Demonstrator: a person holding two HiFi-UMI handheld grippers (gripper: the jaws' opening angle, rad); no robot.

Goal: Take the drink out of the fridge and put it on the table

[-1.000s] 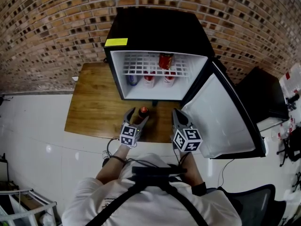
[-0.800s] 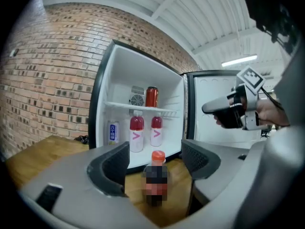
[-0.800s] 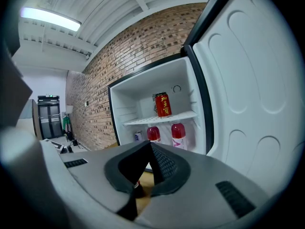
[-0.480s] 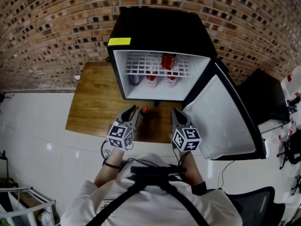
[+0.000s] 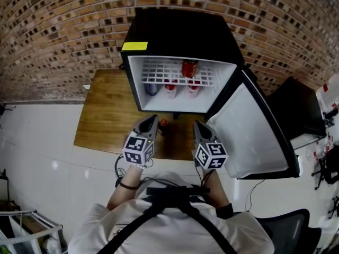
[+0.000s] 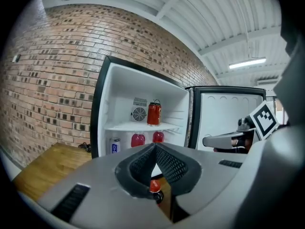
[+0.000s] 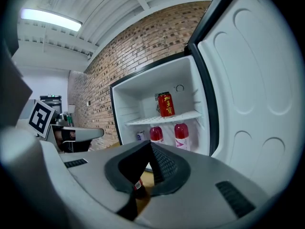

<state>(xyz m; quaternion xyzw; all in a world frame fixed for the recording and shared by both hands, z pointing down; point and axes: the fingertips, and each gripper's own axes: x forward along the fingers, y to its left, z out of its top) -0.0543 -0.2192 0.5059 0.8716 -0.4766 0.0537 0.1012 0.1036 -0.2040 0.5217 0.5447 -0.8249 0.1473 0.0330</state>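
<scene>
- One bottle point(image 5: 163, 124), dark with a red cap, stands upright on the wooden table point(image 5: 104, 121). It is free of both tools and sits just in front of the open fridge point(image 5: 180, 33), which is at its 12 o'clock.
- The left gripper point(image 5: 153, 120) is just beside the bottle at about its 9 o'clock, with its body trailing back toward 7 o'clock. Its jaws are pressed together with nothing between them. In the left gripper view the red cap only shows through the hollow behind the pads, beyond the tool.
- That is the change: a second ago this gripper stood spread around the bottle. It has since slid off to the side and closed up empty, so the drink has been set down and let go.
- The right gripper point(image 5: 195, 124) is at the bottle's 3 o'clock, clearly apart from it. Its jaws are together too and hold nothing. It has hardly moved over the last second.
- Judged from this, the main part of the job looks done, since a drink is out of the fridge and resting on the table.
- The door point(image 5: 254, 134) is wide open, swung out toward 4 o'clock of the fridge.
- Inside, a red can point(image 5: 188, 67) sits on the wire shelf. Below it are two red bottles point(image 5: 169, 87) and a small blue can point(image 5: 151, 89) at the left.
- A brick wall point(image 5: 58, 30) runs behind the fridge, at 12 o'clock.
</scene>
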